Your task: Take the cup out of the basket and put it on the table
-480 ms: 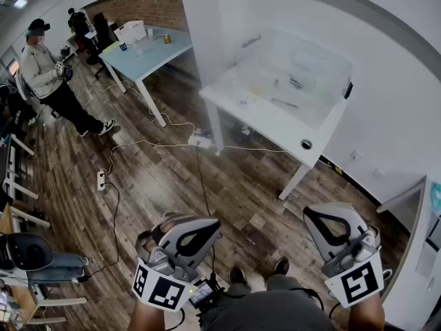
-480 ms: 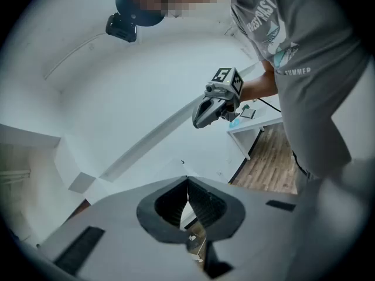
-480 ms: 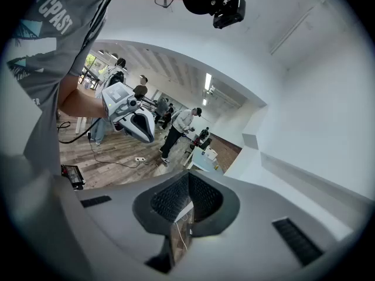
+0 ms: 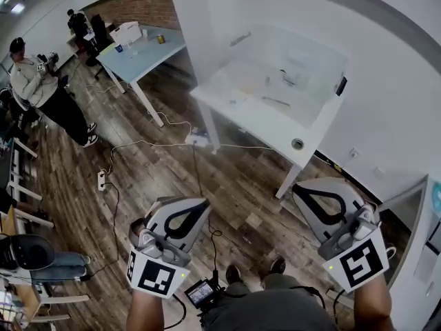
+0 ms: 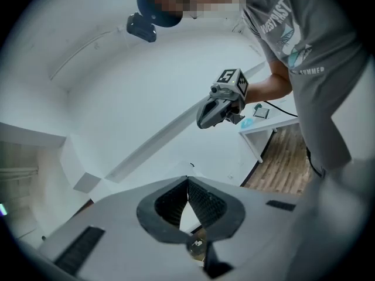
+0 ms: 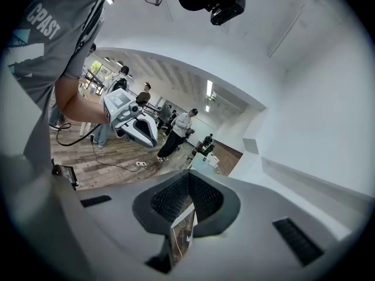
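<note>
Underfoot, a dark plank floor (image 4: 172, 185) fills most of the head view, and a white wall (image 4: 393, 81) runs behind the white table (image 4: 272, 126), which stands against it at the far right. To the left of the white table, farther off, stands a pale blue table (image 4: 141, 55) with a few small items on it. On the white table's far half, next to the wall, sits a pale, see-through basket (image 4: 306, 57). Glare washes out its contents, so the cup cannot be picked out inside it or anywhere else on the tabletop. Well to the left of the white table, beyond the blue one, a bystander (image 4: 41, 88) in a light top stands on the planks. Nearer the camera than the white table, and well apart from it, both tools hang over the floor. The left gripper (image 4: 201, 205) is off the table's near left corner and the right gripper (image 4: 300, 190) is just in front of its near leg. Each has its jaws pressed together at the tips with nothing between them, as each gripper view confirms. A thin cable (image 4: 148, 143) trails over the floor from under the white table's left end to a small power strip (image 4: 101, 179).
</note>
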A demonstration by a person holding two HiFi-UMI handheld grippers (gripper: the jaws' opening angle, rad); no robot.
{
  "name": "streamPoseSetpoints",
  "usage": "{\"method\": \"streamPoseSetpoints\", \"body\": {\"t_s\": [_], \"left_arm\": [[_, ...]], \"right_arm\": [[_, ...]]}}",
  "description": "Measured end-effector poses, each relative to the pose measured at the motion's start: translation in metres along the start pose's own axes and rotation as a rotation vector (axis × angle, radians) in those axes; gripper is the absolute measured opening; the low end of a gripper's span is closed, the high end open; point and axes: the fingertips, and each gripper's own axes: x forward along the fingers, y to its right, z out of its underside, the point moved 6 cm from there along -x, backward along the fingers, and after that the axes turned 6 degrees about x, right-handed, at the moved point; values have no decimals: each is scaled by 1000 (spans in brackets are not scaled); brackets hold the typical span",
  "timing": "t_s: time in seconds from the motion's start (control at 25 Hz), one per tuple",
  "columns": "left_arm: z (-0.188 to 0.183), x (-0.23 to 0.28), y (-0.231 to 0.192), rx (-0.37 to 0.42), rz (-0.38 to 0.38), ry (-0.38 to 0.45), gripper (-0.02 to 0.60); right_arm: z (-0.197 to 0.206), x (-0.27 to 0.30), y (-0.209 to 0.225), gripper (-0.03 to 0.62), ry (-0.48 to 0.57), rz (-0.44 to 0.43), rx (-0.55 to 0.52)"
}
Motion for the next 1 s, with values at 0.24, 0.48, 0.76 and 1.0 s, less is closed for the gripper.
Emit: {"method": "streamPoseSetpoints", "body": {"t_s": [0.24, 0.48, 0.76, 1.0], "left_arm": [[-24, 35, -28, 28, -106, -19, 9], [-49, 74, -27, 102, -156, -47, 9], [-68, 116, -18, 203, -104, -73, 9], [-46, 139, -25, 224, -56, -58, 9]], "right_arm": [[2, -3, 53, 6, 78, 8, -120], [19, -11, 82, 6, 84, 26, -323], [44, -18, 104, 6, 91, 25, -334], [64, 7, 113, 6, 47, 35, -300]]}}
